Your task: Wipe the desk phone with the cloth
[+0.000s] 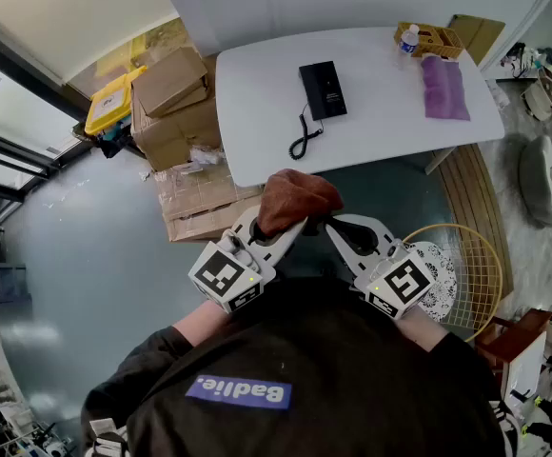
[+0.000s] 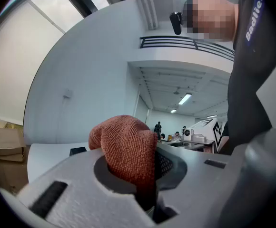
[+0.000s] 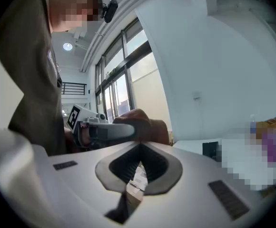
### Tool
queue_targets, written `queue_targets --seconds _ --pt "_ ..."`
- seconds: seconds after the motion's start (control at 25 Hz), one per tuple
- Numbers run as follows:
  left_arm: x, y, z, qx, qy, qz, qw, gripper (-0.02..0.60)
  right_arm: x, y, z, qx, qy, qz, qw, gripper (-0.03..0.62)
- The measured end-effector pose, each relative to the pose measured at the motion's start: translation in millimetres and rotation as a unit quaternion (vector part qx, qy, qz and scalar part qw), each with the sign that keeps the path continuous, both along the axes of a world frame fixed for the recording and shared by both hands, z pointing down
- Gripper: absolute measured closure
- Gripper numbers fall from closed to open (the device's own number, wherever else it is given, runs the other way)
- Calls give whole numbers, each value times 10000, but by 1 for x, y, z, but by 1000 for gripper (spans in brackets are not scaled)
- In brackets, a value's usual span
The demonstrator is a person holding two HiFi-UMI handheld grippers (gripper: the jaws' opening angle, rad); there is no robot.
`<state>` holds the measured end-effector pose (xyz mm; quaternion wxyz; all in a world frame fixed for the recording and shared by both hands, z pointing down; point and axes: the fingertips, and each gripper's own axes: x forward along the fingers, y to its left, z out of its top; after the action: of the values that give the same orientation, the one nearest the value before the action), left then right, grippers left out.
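The black desk phone (image 1: 322, 89) lies on the white table (image 1: 257, 112) far ahead, its coiled cord (image 1: 303, 139) trailing toward the near edge. My left gripper (image 1: 290, 225) is held close to the person's body, well short of the table, and is shut on a rust-brown cloth (image 1: 293, 198). The bunched cloth (image 2: 127, 148) bulges out between the jaws in the left gripper view, with the phone (image 2: 77, 150) small behind it. My right gripper (image 1: 338, 228) sits beside the left one, shut with nothing in it; its pads meet in the right gripper view (image 3: 139, 160).
A purple cloth (image 1: 443, 88), a water bottle (image 1: 408, 38) and a cardboard tray (image 1: 433, 38) occupy the table's right end. Stacked cardboard boxes (image 1: 176, 108) and a yellow box (image 1: 114, 98) stand left of the table. A gold wire basket (image 1: 466, 269) stands at the right.
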<state>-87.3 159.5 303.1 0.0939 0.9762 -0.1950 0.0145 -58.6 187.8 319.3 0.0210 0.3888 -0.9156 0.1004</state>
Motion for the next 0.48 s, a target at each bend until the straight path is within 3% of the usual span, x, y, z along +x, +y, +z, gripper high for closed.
queue_targets --seconds 0.28,0.48 --pt "4 1 5 -122 12 -49 9999 538 7 0 2 -48 7 -36 10000 563" --pt "14 -3 2 -122 -182 -269 9994 538 17 -3 2 -46 -71 -196 9998 564"
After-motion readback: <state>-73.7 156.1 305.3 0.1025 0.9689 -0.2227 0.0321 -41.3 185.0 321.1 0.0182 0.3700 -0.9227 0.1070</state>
